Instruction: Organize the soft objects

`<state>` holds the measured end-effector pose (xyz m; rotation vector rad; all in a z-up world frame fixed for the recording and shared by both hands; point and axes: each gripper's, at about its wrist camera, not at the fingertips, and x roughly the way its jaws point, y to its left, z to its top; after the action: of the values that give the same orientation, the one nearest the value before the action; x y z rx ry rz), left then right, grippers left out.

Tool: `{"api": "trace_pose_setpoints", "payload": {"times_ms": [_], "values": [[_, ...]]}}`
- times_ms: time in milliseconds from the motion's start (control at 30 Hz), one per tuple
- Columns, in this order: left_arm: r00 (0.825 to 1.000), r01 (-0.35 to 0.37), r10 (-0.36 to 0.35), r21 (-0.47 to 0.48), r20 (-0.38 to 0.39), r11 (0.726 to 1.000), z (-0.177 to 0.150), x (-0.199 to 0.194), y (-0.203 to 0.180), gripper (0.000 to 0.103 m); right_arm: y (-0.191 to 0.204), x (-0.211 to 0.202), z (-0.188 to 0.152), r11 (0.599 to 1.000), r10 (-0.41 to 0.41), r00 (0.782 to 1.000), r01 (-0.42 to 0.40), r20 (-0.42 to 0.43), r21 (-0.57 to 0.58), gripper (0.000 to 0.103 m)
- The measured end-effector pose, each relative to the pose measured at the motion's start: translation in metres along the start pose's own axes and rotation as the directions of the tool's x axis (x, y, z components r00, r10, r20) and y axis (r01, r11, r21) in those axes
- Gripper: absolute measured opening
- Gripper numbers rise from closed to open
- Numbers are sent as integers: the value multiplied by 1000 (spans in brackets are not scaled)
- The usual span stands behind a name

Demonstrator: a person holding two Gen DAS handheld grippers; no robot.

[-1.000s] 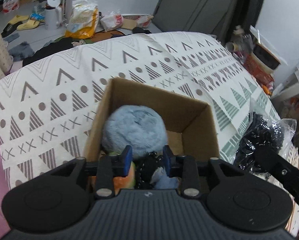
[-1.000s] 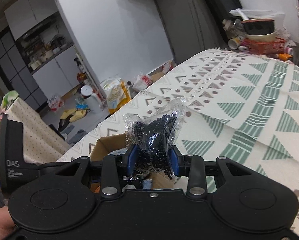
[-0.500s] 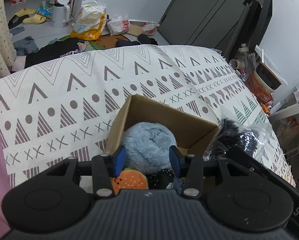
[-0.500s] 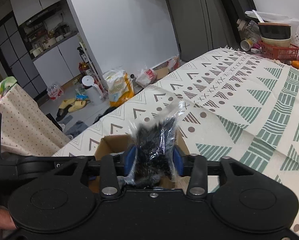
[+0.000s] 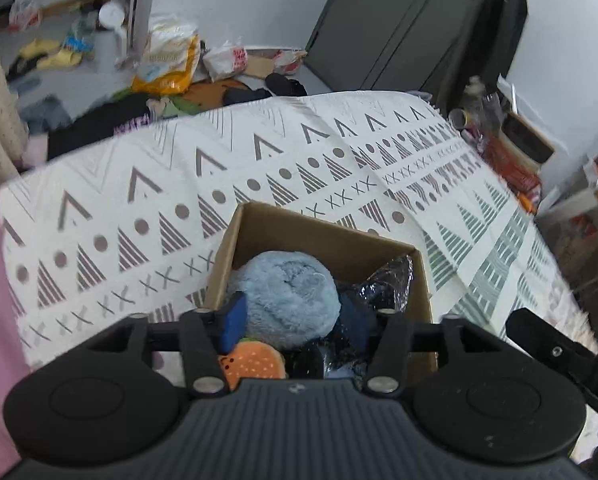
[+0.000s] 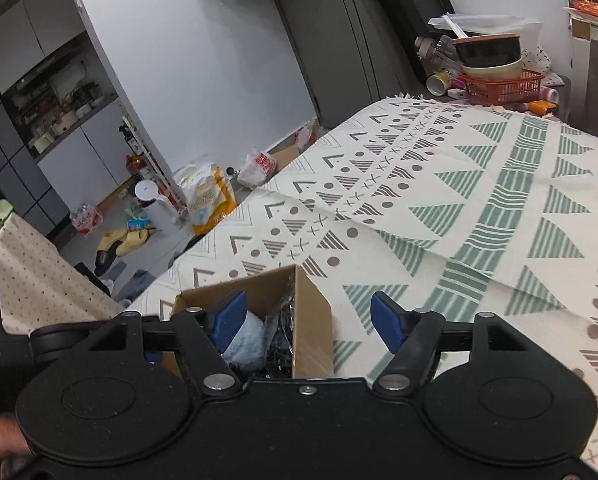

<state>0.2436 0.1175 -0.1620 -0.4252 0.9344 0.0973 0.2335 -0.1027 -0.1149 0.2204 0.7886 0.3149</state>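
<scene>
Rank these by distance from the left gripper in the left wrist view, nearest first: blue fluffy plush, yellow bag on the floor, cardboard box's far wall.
1. The blue fluffy plush, between the left gripper fingers, inside the box.
2. The cardboard box's far wall, just beyond the plush.
3. The yellow bag, on the floor past the patterned cloth, upper left.

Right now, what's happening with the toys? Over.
Both tools open: left, right. Crinkly plastic bag of black stuff in brown cardboard box, beside fluffy blue plush. Nothing blocking.
</scene>
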Motion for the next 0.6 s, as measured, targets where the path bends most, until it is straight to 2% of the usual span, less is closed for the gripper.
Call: {"api": "trace_pose_setpoints", "payload": {"times_ms": [67,200,367,600], "values": [[1000,-13,13,16,1,1000,-2,-5,-6,68,3,-8,1,1000,-14,1000,14,-15,-20,69],[999,-35,36,74,-2,997,-7,-22,-19,73,3,-35,2,999,-29,999,30,16,-33,83],[1000,-26,26,117,5,993,-18,-49,-31,82,-8,-66,0,998,-57,998,57,23,2,88],[1000,-25,25,160,-1,987,-34,-92,-46,84,-16,-107,-5,998,-60,998,59,18,28,102]]}}
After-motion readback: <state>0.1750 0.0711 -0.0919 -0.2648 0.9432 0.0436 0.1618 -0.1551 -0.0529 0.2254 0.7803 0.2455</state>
